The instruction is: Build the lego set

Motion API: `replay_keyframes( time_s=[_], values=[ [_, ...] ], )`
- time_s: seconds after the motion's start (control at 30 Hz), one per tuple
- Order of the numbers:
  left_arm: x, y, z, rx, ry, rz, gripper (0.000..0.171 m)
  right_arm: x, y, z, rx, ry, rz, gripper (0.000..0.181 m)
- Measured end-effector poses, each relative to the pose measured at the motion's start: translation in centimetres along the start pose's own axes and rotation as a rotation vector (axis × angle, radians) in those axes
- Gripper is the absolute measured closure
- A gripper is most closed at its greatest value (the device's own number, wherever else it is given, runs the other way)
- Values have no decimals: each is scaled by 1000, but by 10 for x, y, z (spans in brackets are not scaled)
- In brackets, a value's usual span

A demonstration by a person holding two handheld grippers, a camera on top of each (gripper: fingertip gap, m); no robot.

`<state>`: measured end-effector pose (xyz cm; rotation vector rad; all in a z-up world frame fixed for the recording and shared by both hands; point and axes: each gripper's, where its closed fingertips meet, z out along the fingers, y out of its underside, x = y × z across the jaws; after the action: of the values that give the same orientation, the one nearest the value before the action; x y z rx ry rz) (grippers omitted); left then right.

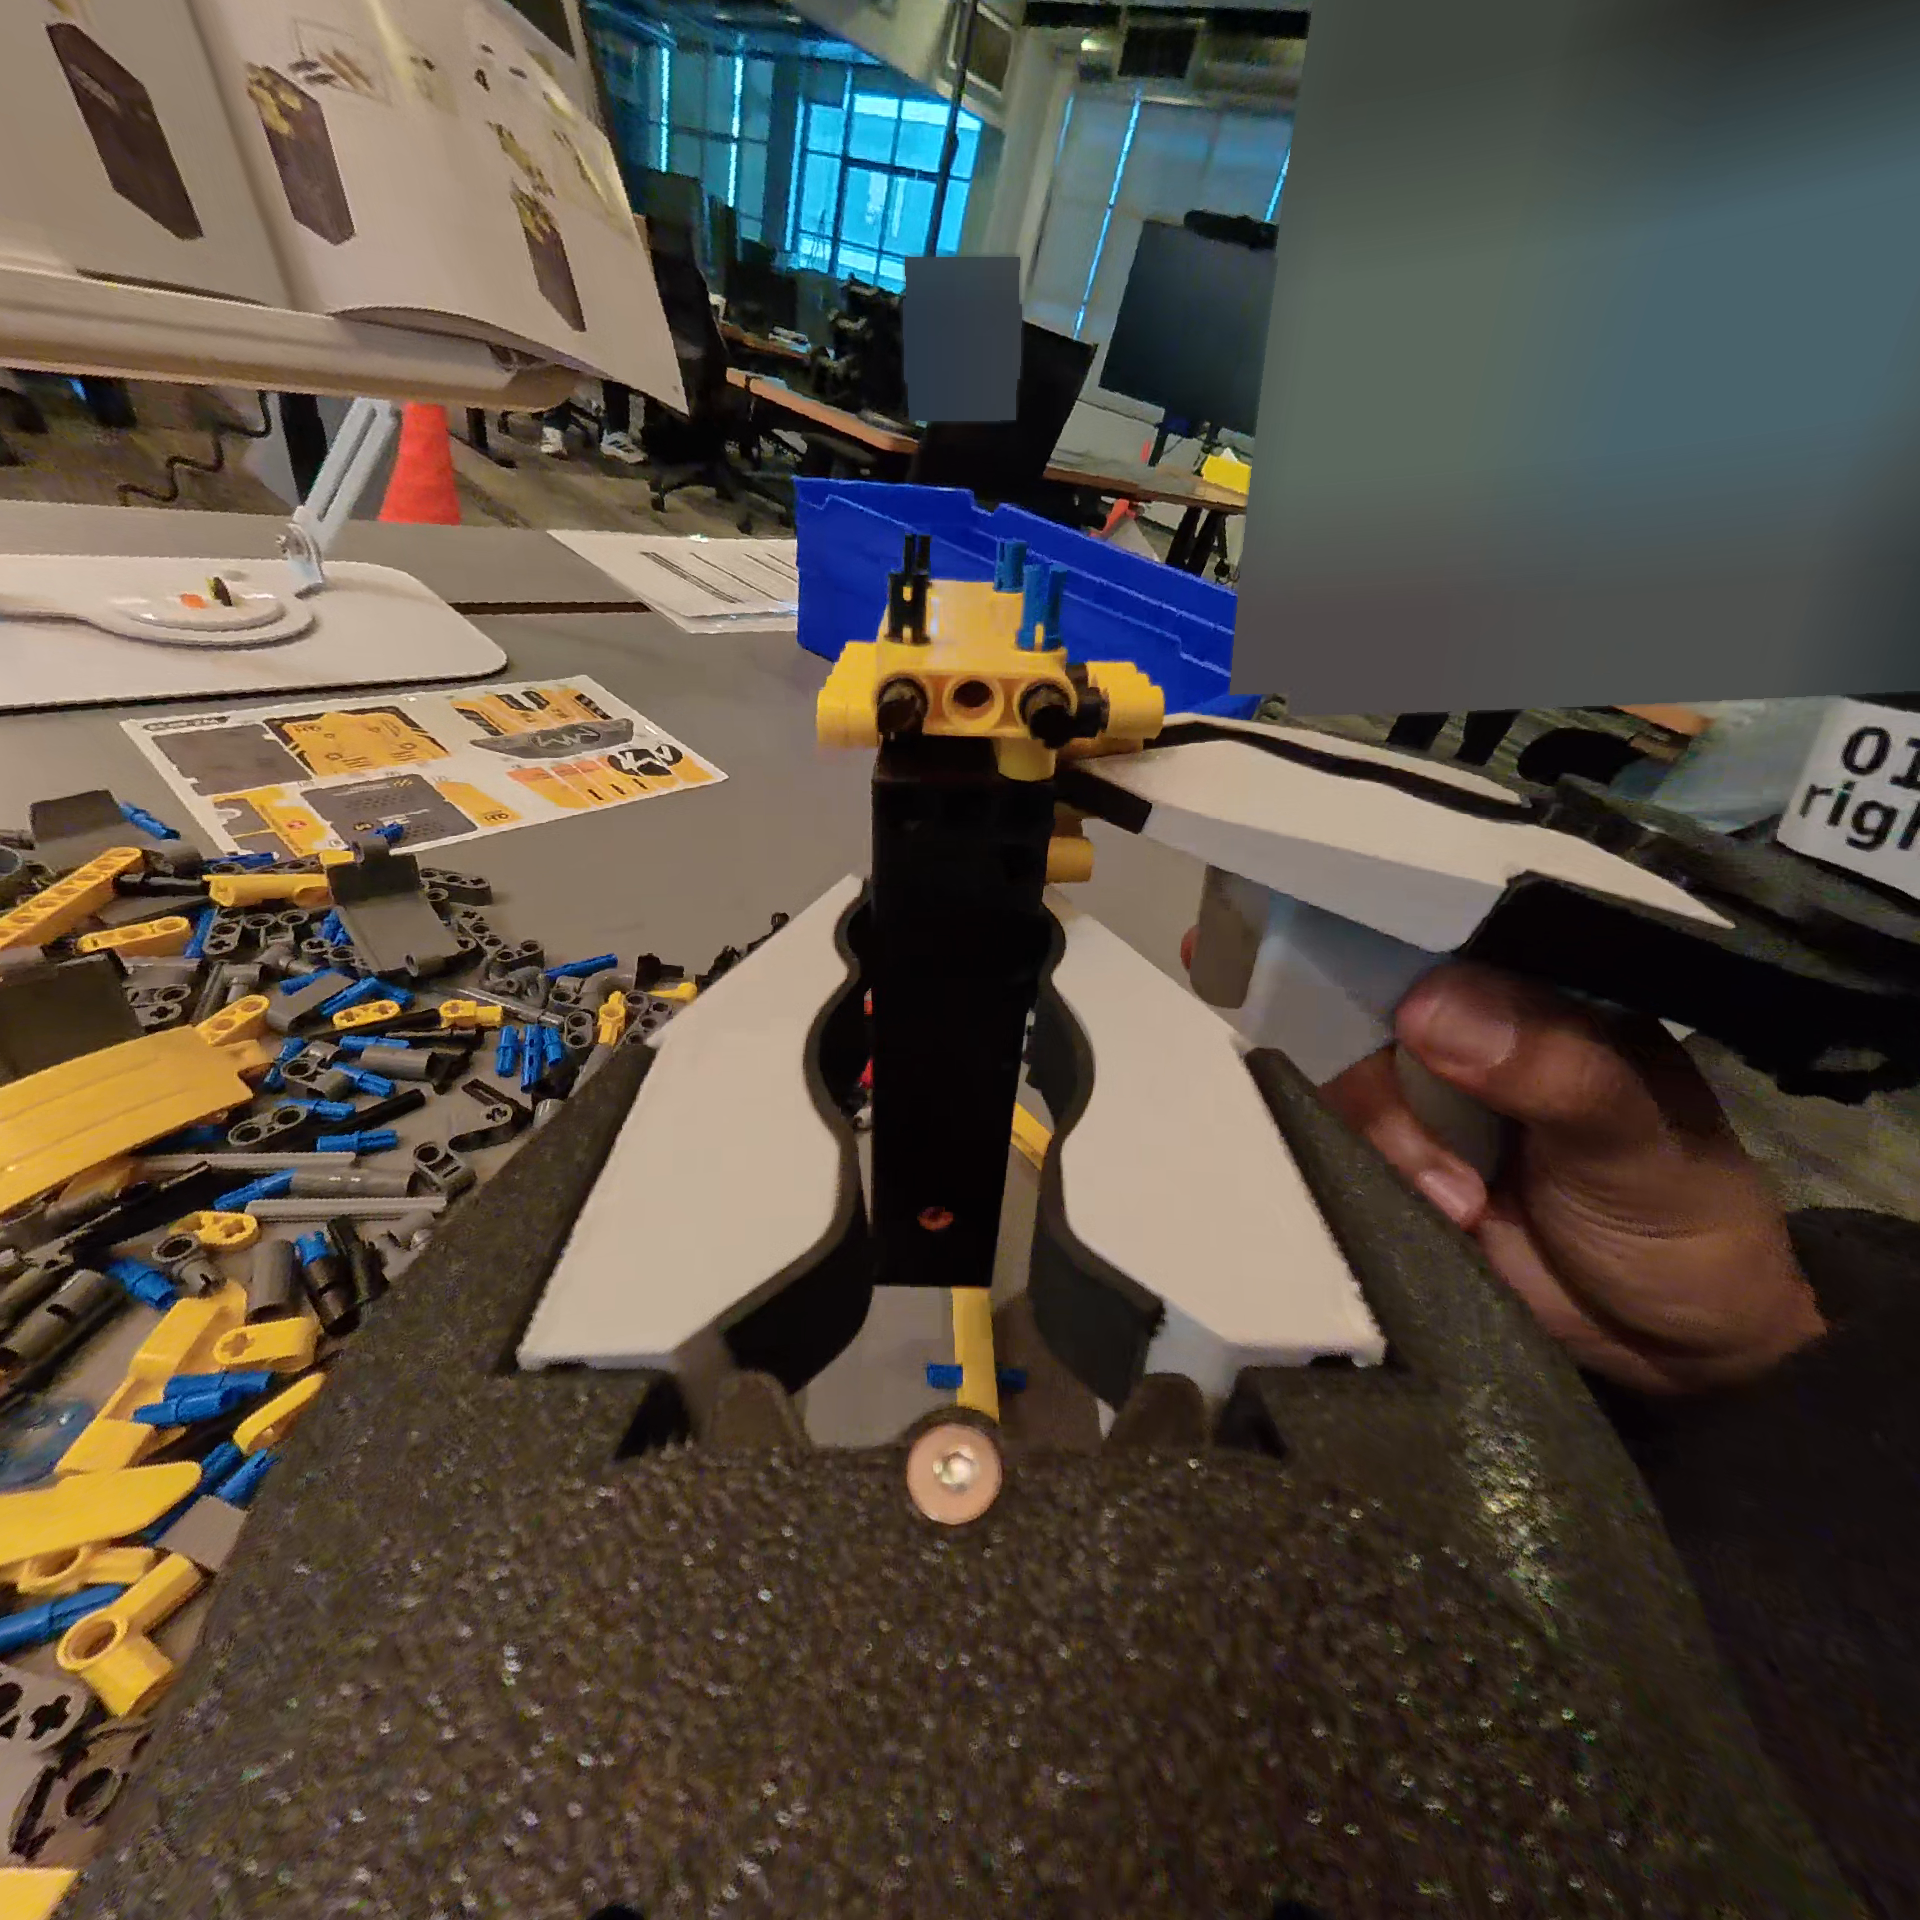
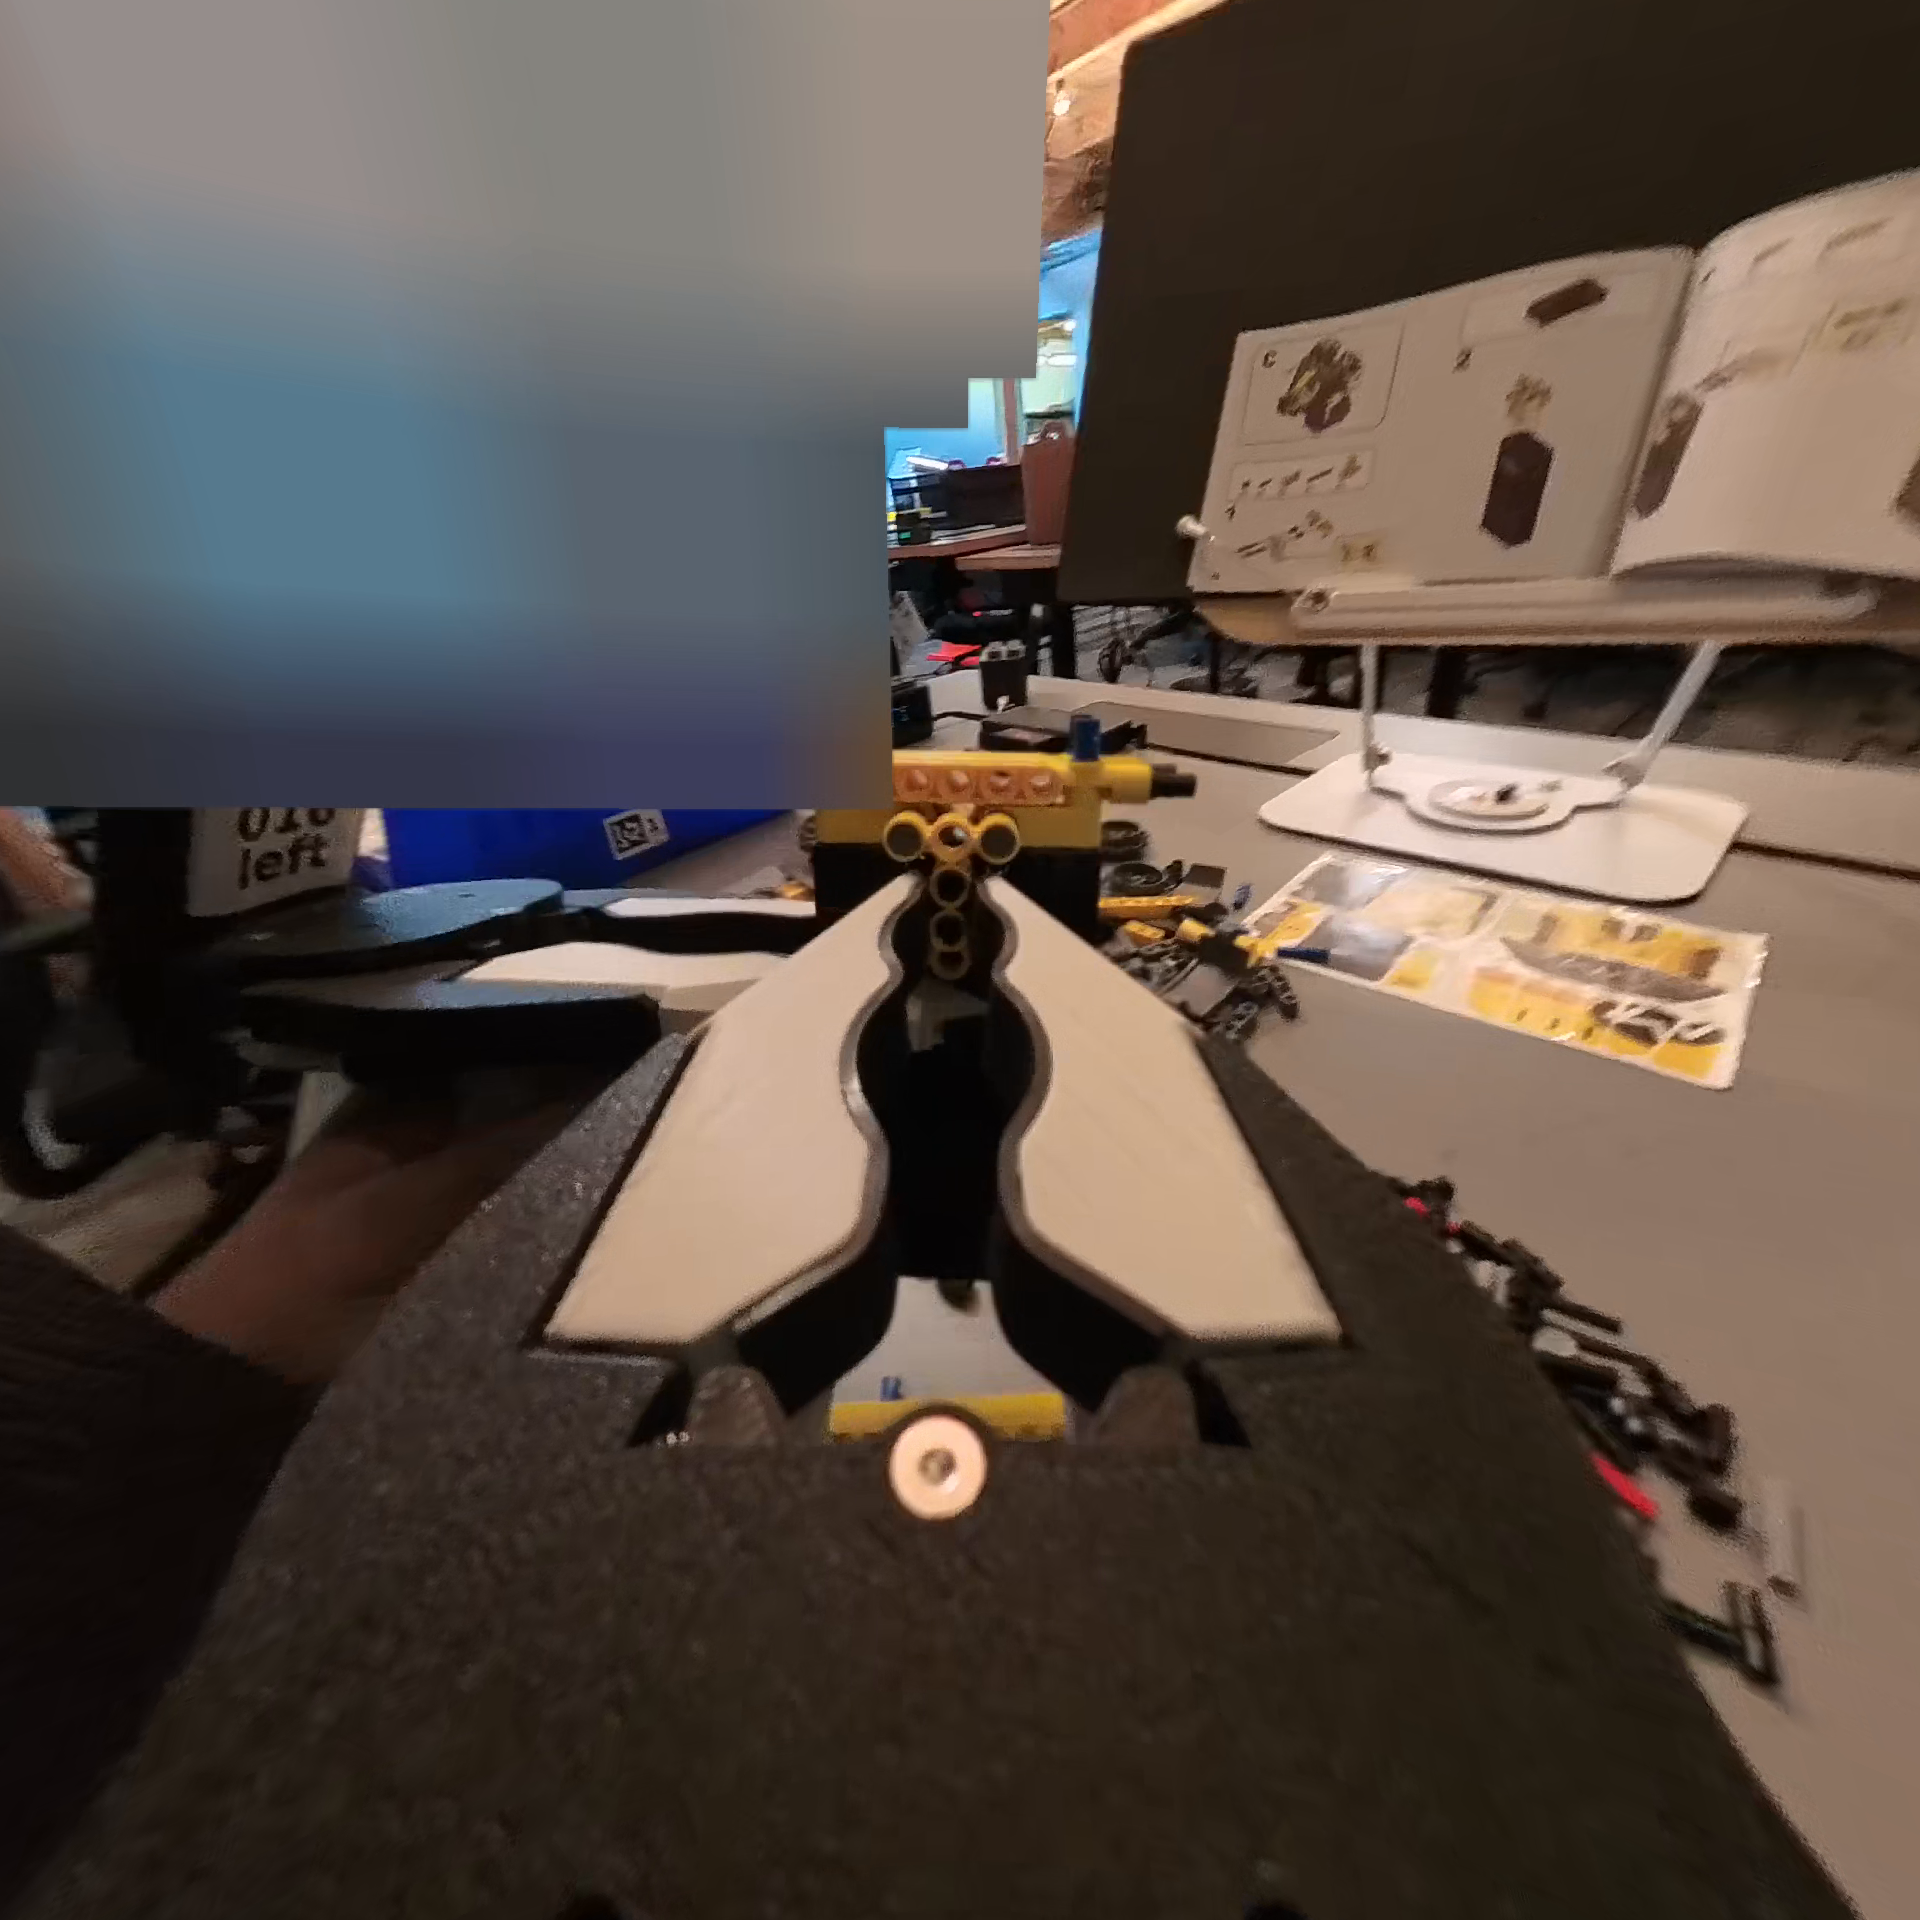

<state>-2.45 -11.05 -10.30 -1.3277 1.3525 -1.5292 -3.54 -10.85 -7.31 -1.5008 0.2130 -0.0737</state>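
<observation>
Two grippers meet over a grey table (image 1: 644, 644) strewn with loose building pieces (image 1: 260, 1070): the left gripper (image 1: 951, 914) is closed on a black-and-yellow assembly (image 1: 951, 1039) held upright, while the right gripper (image 2: 948, 894) pinches a small yellow beam (image 2: 948, 920) against the assembly's top.

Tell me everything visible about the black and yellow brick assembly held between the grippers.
The black and yellow brick assembly is a tall black plastic block standing upright, topped by a yellow beam frame with round holes, black pins at the front and blue pins sticking up. The left gripper is shut on the black block. The right gripper comes in from the side, shut on a short yellow holed beam at its top. Loose parts lie on the grey table beside it.
</observation>
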Motion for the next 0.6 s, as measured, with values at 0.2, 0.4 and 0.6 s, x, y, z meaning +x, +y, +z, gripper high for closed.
replay_keyframes(
  time_s=[0.2,0.4,0.6],
  values=[
    [-1,2,7,-5,28,-89,146,8,1,0,53,-54,247,175],
    [-4,1,6,-48,-39,104,147,10,2,-1,20,35,-37,173],
    [-14,6,3,-112,-85,150,146,21,1,-12,-14,-20,-249,160]
  ],
)
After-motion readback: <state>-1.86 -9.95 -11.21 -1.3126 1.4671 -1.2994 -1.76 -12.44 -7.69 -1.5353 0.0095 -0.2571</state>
